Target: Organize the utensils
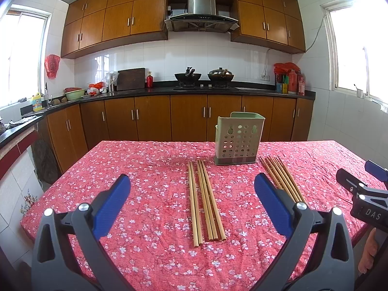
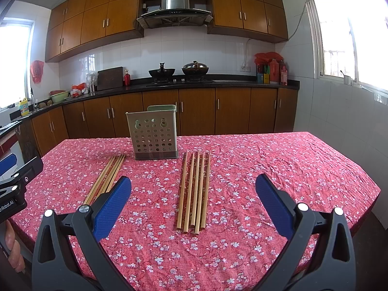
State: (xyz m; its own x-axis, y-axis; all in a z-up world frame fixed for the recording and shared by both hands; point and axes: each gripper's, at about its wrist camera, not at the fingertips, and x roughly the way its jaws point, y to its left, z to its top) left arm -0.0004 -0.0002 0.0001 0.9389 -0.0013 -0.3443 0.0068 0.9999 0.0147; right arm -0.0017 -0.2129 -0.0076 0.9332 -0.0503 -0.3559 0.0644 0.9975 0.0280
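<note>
Two groups of several bamboo chopsticks lie on a red floral tablecloth. The left group point(image 1: 206, 201) lies ahead of my left gripper point(image 1: 191, 184), which is open and empty above the table. The right group point(image 1: 282, 179) lies to its right. In the right wrist view the right group point(image 2: 195, 190) lies ahead of my right gripper point(image 2: 194, 184), which is open and empty, and the left group point(image 2: 106, 177) lies to its left. A pale green perforated utensil holder point(image 1: 237, 139) stands upright behind the chopsticks; it also shows in the right wrist view point(image 2: 154, 133).
The table point(image 1: 145, 160) is edged at left, right and far side. Behind it runs a kitchen counter point(image 1: 169, 91) with woks, bottles and bowls. My right gripper's body point(image 1: 363, 194) shows at the right edge of the left wrist view.
</note>
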